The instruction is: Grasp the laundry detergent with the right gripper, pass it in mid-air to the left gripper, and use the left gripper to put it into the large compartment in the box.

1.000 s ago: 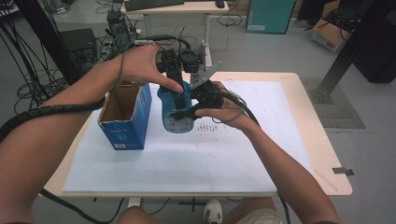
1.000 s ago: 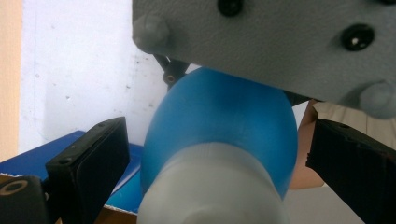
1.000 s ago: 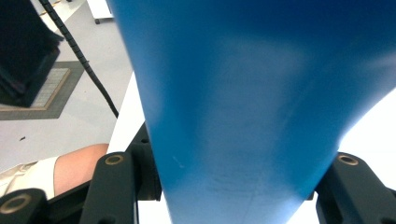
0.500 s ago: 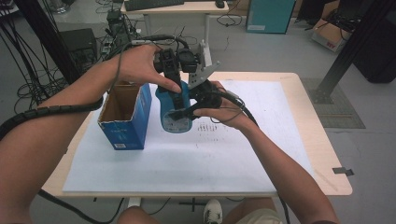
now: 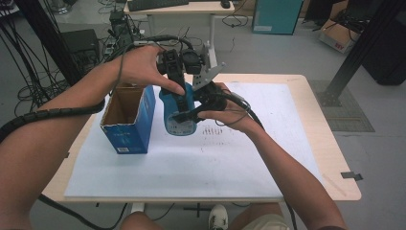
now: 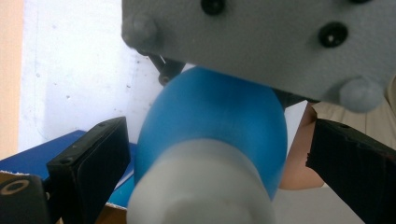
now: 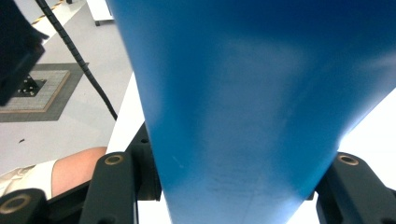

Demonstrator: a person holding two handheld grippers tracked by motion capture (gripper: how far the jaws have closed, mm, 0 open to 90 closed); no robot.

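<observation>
Blue bottle [image 5: 178,112] held above the white sheet [image 5: 191,167] on the counter [image 5: 330,158], near centre of the high view, just at 3 o'clock of the open blue carton [image 5: 125,117]. Bottle stands roughly upright, grey cap end up.

Right claw [image 5: 184,115] comes in from 3 o'clock, lying level, clamped on the bottle's lower body; in the right gripper view the blue wall [image 7: 252,107] sits tight between both black jaws.

Left claw [image 5: 179,98] comes down from 12 o'clock over the bottle's top. In the left gripper view the grey cap [image 6: 201,186] and blue shoulder sit between the jaws, with gaps on both sides: jaws apart, not pressing.

Carton rests on the sheet, mouth up.
</observation>
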